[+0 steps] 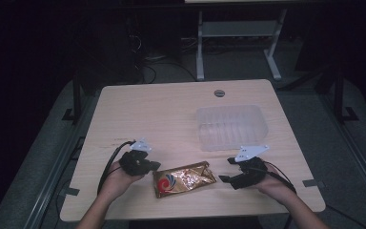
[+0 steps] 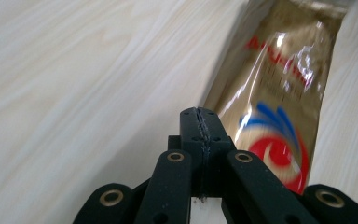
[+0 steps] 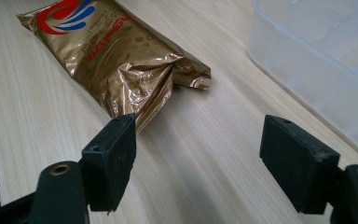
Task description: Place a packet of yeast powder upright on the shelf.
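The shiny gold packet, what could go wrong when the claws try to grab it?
1. The gold packet is slick, crinkled foil lying flat on the table, so it might slip out of a pinch.
2. The left claw is shut beside the packet; moved closer like that, it would probably just push it.
3. The right claw is open close to the clear plastic tray and could bump it.

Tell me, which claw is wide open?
The right claw, beside the clear plastic box. Its jaws stand far apart with bare table between them. The left claw has its jaws pressed together, next to the gold packet.
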{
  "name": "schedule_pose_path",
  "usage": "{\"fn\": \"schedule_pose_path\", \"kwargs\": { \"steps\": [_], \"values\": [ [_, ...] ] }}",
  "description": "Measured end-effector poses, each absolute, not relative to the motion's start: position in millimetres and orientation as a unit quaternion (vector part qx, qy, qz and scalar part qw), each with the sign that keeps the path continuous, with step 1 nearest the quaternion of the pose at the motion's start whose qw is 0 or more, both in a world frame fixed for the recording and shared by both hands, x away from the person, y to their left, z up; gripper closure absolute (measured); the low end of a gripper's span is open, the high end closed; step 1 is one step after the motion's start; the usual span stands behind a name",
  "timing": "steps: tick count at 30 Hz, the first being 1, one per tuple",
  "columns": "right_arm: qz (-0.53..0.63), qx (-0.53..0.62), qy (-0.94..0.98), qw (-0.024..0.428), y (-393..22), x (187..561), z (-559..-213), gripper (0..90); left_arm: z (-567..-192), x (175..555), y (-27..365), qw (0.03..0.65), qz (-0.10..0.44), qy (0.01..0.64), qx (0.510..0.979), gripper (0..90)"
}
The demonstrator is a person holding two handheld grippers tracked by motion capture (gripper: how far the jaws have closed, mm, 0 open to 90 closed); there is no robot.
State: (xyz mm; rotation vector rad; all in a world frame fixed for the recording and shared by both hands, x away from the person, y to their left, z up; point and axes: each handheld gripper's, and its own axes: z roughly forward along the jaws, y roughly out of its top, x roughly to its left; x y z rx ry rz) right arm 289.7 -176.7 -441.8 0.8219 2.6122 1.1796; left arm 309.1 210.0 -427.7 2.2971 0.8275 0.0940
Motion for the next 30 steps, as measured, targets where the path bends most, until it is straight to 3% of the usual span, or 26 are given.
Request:
{"fn": "schedule_pose_path", "kwargs": {
  "steps": [6, 18, 30],
  "values": [
    [0.393, 0.271, 0.875, 0.082, -175.2, 291.1, -442.6, 26.7, -439.3, 289.8, 209.4, 0.332, 0.01, 0.32, 0.887, 89.7],
    [0.396, 0.273, 0.873, 0.078, -176.7, 291.5, -442.6, 26.6, -446.1, 289.0, 188.0, 0.331, -0.018, 0.293, 0.897, 89.6],
    [0.407, 0.298, 0.861, 0.067, -180.1, 295.0, -441.0, 27.0, -426.8, 301.9, 140.8, 0.358, 0.012, 0.235, 0.903, 89.5]
  ]
}}
